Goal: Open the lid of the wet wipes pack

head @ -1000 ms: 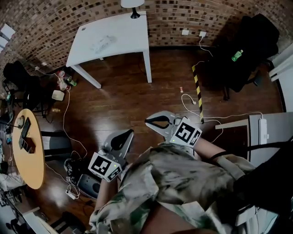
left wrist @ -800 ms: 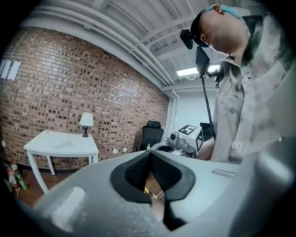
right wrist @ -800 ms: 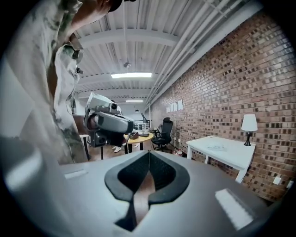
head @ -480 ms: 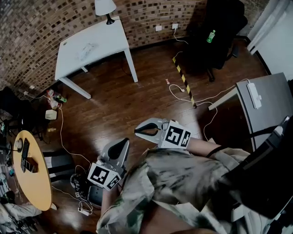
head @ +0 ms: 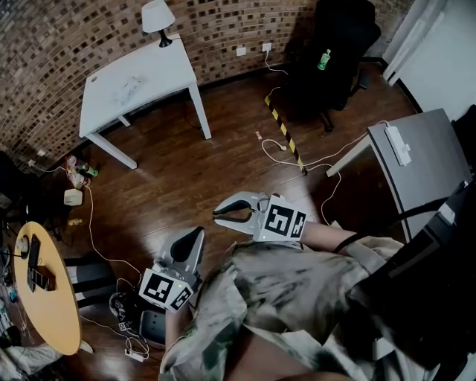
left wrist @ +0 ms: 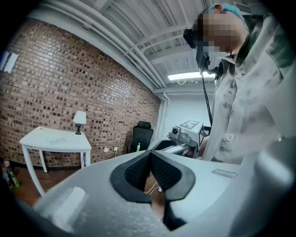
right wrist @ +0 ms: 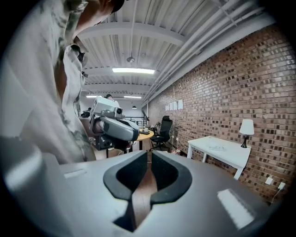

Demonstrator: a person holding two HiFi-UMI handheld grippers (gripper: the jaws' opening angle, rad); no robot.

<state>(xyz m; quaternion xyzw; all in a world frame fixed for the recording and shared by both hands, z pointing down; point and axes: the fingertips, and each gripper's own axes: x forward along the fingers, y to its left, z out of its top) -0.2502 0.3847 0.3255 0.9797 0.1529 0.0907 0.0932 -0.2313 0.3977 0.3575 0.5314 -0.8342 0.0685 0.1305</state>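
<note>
A pale flat pack (head: 128,88) lies on the white table (head: 160,74) across the room, too small to make out its lid. The same pack (left wrist: 58,140) shows on the table in the left gripper view, and again as a faint pack (right wrist: 216,148) in the right gripper view. Both grippers are held in front of the person's chest, over the wooden floor and far from the table. My left gripper (head: 190,242) is shut and empty, its pads (left wrist: 138,169) meeting. My right gripper (head: 222,211) is shut too, with nothing in it.
A lamp (head: 156,16) stands at the white table's far end. A black office chair (head: 331,48) holds a green bottle (head: 323,59). A grey desk (head: 420,167) is at the right and a round wooden table (head: 44,305) at the left. Cables and a yellow-black strip (head: 282,130) cross the floor.
The head view has swung: the white table and lamp slid left and the grey desk came further into view. Both grippers stay shut and have barely moved.
</note>
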